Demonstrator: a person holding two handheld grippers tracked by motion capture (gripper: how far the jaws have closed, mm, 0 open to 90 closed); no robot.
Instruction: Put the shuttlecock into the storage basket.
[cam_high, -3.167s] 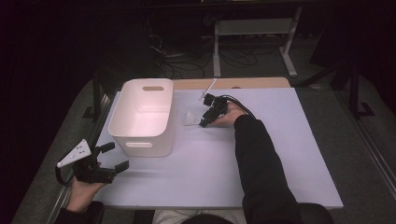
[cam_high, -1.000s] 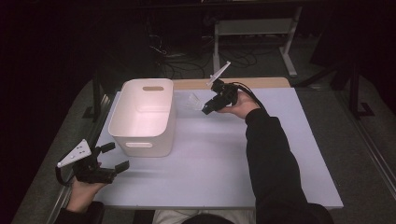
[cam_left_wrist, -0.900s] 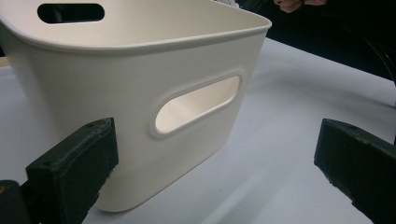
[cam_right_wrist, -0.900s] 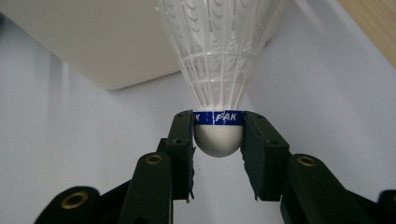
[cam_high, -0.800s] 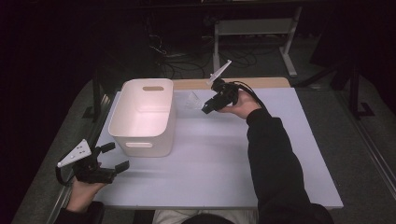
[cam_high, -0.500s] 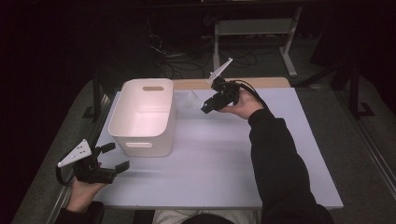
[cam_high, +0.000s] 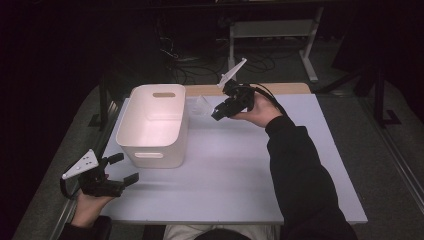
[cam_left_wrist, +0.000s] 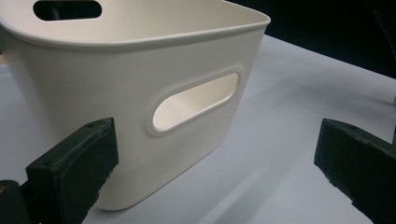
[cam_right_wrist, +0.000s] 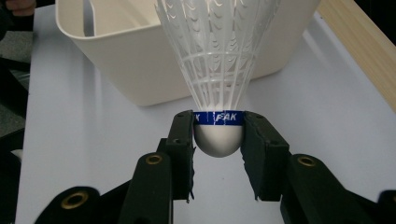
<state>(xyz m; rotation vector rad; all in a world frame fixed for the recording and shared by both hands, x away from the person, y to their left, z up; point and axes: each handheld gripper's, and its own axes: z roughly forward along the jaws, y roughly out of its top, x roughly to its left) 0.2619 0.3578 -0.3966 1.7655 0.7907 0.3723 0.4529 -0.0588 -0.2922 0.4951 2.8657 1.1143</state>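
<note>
Right gripper (cam_right_wrist: 218, 135) clamped on white shuttlecock (cam_right_wrist: 218, 70) at its cork, held above the table (cam_high: 240, 170) just beside the white bin (cam_high: 155, 125); left gripper (cam_high: 117, 172) wide, holding nothing, near the bin's front.

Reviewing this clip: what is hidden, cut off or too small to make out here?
- White plastic shuttlecock: skirt top cut off by the right gripper view's upper edge; in the high view a faint pale blur.
- White plastic bin: floor near the front wall hidden by that wall in the high view.
- Left gripper: jaw bases cut off by the left gripper view's lower edge.
</note>
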